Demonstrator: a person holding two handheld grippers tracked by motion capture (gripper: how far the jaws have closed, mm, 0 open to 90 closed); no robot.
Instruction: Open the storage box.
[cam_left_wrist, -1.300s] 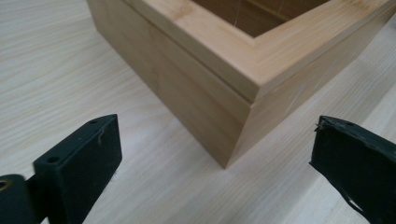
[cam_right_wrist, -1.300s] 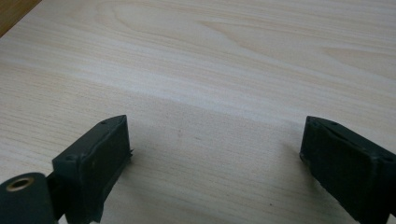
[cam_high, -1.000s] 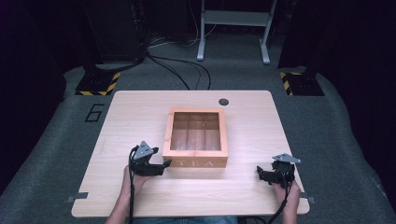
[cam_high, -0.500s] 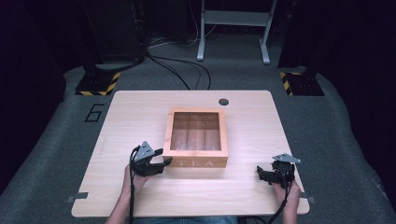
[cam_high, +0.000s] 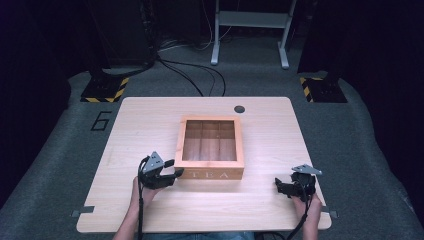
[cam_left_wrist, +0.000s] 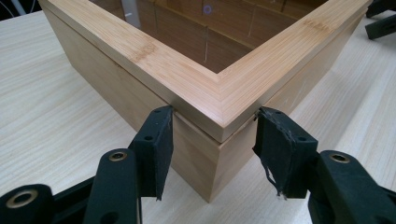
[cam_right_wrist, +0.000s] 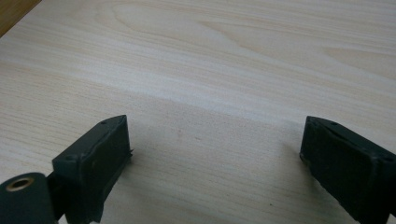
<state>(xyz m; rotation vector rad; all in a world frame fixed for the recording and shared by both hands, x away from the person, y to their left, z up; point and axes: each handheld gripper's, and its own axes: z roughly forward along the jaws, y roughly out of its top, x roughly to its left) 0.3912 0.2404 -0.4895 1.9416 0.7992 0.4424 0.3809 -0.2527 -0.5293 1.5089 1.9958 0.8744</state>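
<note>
Box (cam_high: 212, 174): bamboo, glass lid, "TEA" | left tongs (cam_left_wrist: 212, 133) just closed, clamping its corner | right tongs (cam_right_wrist: 215, 154) apart

I see my left gripper (cam_high: 172, 173) as a black, blocky body with a grey three-cornered plate on top and a thin black cable trailing back along my bare forearm. My right gripper (cam_high: 278, 186) matches it: black, with the same grey plate and cable. Up close, each jaw arm is matte black with a brass-ringed hole and ends in a flat, dark pad (cam_left_wrist: 156, 149) with small screw holes. One left pad is frayed, threads hanging off its edge. No sleeves reach my wrists.
</note>
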